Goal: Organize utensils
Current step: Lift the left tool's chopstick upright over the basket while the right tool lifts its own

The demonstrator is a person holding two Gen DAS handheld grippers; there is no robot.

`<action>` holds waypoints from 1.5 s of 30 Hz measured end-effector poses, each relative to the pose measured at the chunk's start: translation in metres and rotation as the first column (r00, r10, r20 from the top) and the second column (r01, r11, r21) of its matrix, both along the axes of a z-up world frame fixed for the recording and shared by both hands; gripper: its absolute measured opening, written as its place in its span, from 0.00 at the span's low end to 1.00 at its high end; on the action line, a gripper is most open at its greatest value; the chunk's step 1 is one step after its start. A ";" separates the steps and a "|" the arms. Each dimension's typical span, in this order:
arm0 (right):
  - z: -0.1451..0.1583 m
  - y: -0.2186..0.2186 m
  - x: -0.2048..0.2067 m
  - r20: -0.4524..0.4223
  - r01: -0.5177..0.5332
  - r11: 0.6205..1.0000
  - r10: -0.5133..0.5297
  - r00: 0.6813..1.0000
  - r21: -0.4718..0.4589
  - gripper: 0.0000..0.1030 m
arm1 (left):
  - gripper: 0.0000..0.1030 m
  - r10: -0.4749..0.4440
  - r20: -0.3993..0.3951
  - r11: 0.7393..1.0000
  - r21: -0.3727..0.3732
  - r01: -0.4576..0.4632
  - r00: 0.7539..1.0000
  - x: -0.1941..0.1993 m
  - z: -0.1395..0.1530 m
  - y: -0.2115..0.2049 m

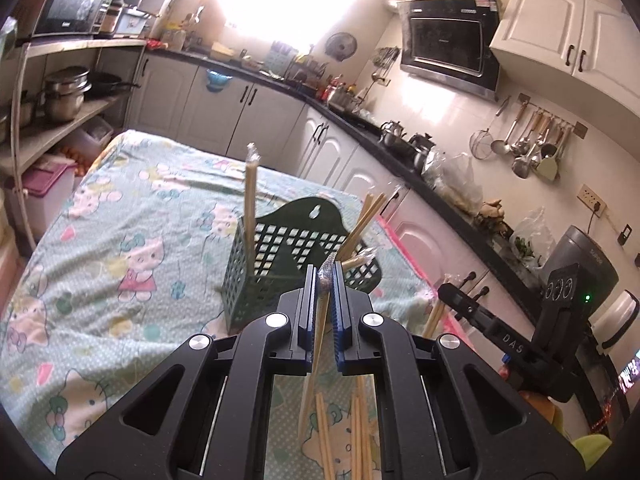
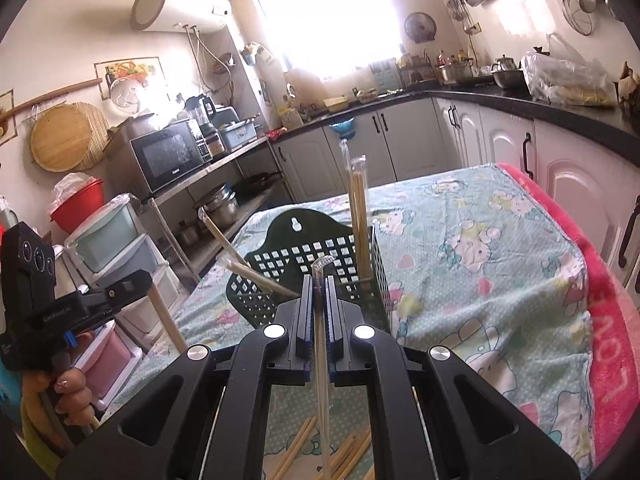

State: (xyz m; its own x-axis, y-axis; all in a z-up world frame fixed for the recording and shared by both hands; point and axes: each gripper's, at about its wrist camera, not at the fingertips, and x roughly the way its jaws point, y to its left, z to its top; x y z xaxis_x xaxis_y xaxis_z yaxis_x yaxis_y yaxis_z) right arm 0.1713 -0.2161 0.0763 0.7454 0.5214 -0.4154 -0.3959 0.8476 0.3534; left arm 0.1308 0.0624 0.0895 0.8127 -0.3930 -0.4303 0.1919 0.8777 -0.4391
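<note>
Sorting: partway done, judging by how the wrapped chopsticks lie now; some stand in the holder, some are in the tongs, some wait on the cloth.
Holder: a dark green perforated utensil basket (image 1: 280,264) stands upright on the surface (image 1: 120,208), which is covered by a cartoon-print cloth; its tall back plate with a hanging hole faces away from both cameras.
Already stowed: one wrapped pair (image 1: 251,196) stands nearly upright in the basket's left compartment as the left view shows it; several others (image 1: 366,220) lean outward from the other side. That makes a few pairs placed.
Left tongs (image 1: 325,280): clenched on a single wrapped pair (image 1: 318,344), whose crinkled plastic tip pokes up between the blue pads, the rest hanging below the jaws.
Right tongs (image 2: 319,282): clenched likewise on a wrapped pair (image 2: 322,360), its clear wrapper end curling just above the pads.
Position: both tongs hover just short of the basket, above the cloth, neither pair yet over a compartment.
Still loose: more chopsticks (image 1: 352,432) lie on the cloth under the tongs; the count is unclear because the tongs' bodies hide part of the heap.
Remaining: drop both held pairs into the basket, then fetch the loose ones.
</note>
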 end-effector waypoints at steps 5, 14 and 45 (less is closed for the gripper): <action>0.004 -0.005 0.000 0.013 0.010 1.000 -0.010 1.000 0.016 0.05 | 0.04 -0.016 0.020 1.000 0.001 0.016 1.000 0.003 0.009 -0.005; 0.020 -0.009 -0.004 0.062 0.025 0.999 -0.027 0.998 0.035 0.05 | 0.04 -0.030 0.088 0.999 0.021 0.028 0.996 0.004 0.037 -0.011; 0.106 -0.010 0.011 0.281 0.058 0.996 -0.075 0.957 0.068 0.05 | 0.03 0.054 0.278 0.992 0.091 -0.083 0.959 0.019 0.126 0.003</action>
